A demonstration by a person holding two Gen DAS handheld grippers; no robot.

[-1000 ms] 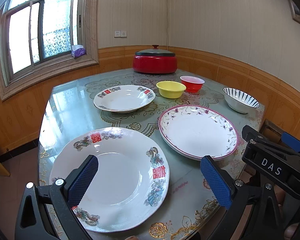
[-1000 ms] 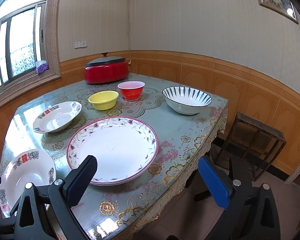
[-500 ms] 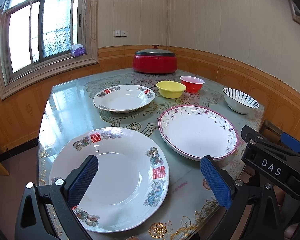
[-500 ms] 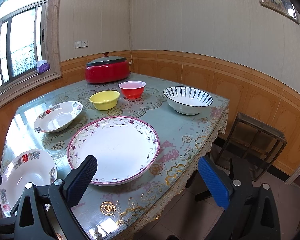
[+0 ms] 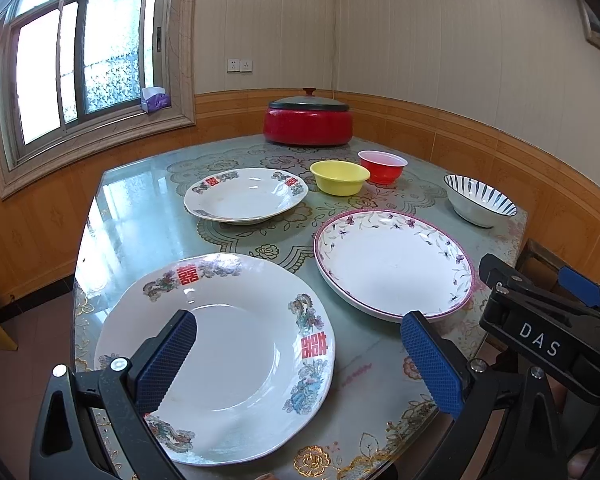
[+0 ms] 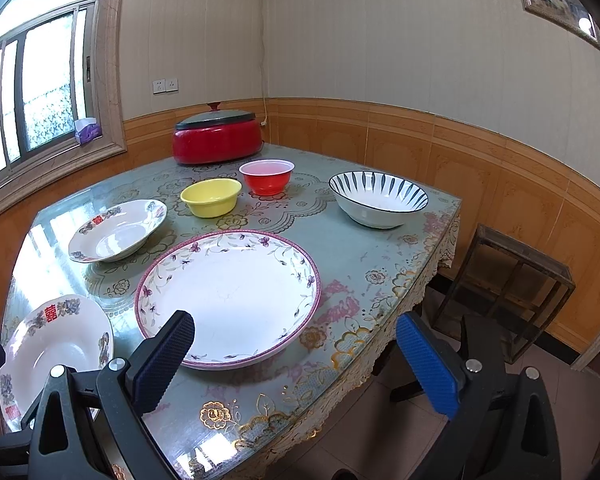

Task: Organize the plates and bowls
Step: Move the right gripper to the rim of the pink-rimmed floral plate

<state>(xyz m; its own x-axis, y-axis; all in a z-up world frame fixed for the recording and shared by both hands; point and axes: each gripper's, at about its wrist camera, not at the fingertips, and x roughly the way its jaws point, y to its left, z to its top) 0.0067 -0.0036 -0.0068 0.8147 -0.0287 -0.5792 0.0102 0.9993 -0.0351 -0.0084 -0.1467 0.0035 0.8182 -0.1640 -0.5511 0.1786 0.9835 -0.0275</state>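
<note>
Right now the left gripper (image 5: 298,354) hangs with its blue pads spread wide and nothing between them, just above the near edge of the table (image 5: 136,216). Directly under and ahead of it lies the large double-happiness plate (image 5: 236,356), its rim close to the table edge. The right gripper (image 6: 294,358) is likewise gaping and empty, with the purple-rimmed floral plate (image 6: 228,296) just in front of its left pad.

Beyond that sit a smaller double-happiness plate (image 5: 246,196), then a yellow bowl (image 5: 339,177) and red bowl (image 5: 382,166) just beside each other, and a blue-striped bowl (image 6: 378,202) off to the right. A red lidded cooker (image 5: 308,122) stands farthest away.

The plates look like glazed ceramic: stiff, fairly heavy, slick and breakable, lying on a glossy glass top. Pinching the raised rim at its nearest point seems the safest hold. The yellow and red bowls look like light plastic, best taken by the wall.
</note>
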